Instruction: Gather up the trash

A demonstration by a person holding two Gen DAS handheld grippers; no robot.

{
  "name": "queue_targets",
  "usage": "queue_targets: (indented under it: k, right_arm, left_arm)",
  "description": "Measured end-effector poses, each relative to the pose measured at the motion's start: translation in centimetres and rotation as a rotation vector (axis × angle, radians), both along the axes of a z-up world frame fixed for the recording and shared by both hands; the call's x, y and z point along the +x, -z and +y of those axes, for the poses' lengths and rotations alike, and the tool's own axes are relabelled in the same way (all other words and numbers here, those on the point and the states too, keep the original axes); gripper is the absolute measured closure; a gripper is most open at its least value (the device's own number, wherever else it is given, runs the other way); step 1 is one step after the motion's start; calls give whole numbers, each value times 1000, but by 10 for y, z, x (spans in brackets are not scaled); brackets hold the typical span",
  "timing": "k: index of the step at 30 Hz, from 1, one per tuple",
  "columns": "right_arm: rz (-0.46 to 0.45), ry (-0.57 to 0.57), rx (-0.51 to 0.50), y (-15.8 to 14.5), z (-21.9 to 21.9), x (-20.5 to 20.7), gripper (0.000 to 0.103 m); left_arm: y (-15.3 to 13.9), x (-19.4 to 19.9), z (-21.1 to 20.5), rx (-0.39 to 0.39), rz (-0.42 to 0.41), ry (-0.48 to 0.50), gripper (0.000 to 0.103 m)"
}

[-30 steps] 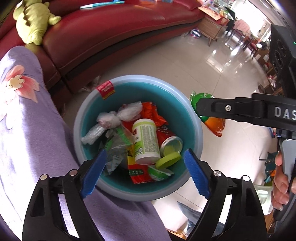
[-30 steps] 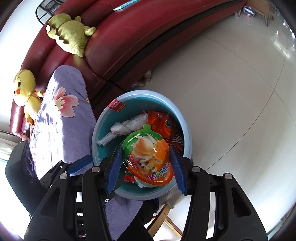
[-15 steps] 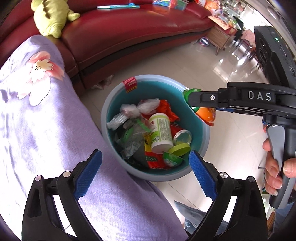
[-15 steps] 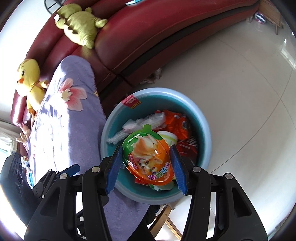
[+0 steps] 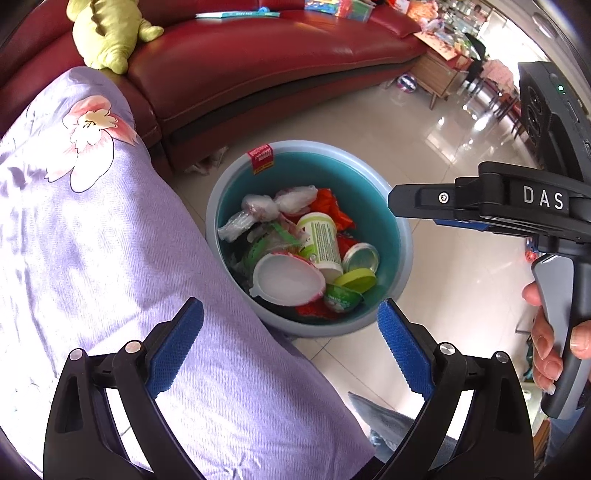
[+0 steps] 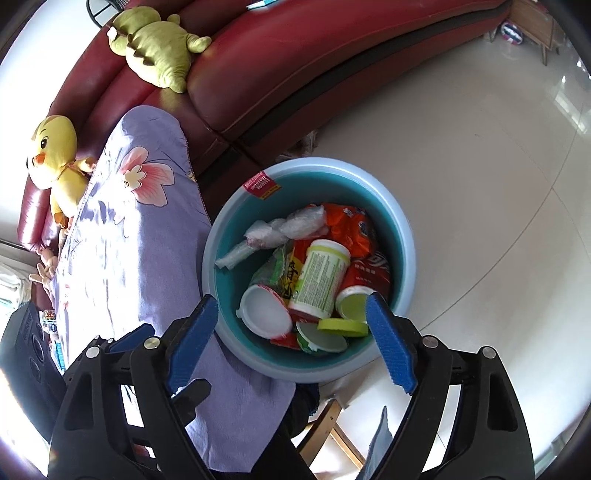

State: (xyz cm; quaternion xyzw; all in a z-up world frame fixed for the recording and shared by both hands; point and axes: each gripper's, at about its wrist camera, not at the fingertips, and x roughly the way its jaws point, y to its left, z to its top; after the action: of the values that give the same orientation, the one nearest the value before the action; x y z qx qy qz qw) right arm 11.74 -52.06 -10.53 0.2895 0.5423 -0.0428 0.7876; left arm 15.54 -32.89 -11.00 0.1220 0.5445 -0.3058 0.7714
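A teal bin with a pale blue rim point(image 5: 400, 206) point(image 6: 406, 236) stands on the floor beside the cloth-covered table. It holds wrappers, a white and green tub point(image 5: 321, 240) point(image 6: 323, 275), a yellow lid point(image 5: 356, 278) point(image 6: 343, 325) and an upturned white pet-food cup point(image 5: 286, 280) point(image 6: 264, 312). My left gripper point(image 5: 290, 345) is open and empty, above the table edge and the bin's near rim. My right gripper point(image 6: 291, 343) is open and empty, straight above the bin. It also shows from the side in the left wrist view point(image 5: 480, 199).
A lilac floral cloth point(image 5: 92, 240) point(image 6: 122, 229) covers the table at the left. A red leather sofa point(image 5: 258, 62) point(image 6: 332, 48) stands behind the bin, with a green plush point(image 5: 107, 29) point(image 6: 155, 48) and a yellow duck plush point(image 6: 55, 155). Glossy tiled floor point(image 6: 480, 155) lies right.
My right gripper has opened and dropped the orange pet-food cup into the bin, where it lies white side up. My left gripper has drawn back over the table.
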Motion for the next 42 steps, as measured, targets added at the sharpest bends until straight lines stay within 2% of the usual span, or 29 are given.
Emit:
queue_targets:
  k: [11, 23, 34, 42]
  right_arm:
    - [-51, -4, -76, -23, 16, -39, 7]
    - [-76, -104, -298, -57, 61, -78, 7]
    - [-115, -132, -348, -77, 84, -109, 7]
    - [-126, -135, -392, -77, 97, -129, 7]
  left_arm:
    - [-29, -25, 29, 19, -102, -35, 4]
    - [-54, -46, 74, -5, -143, -171, 4]
    - [-77, -75, 102, -31, -203, -226, 4]
    - [-85, -91, 116, -28, -236, -245, 4]
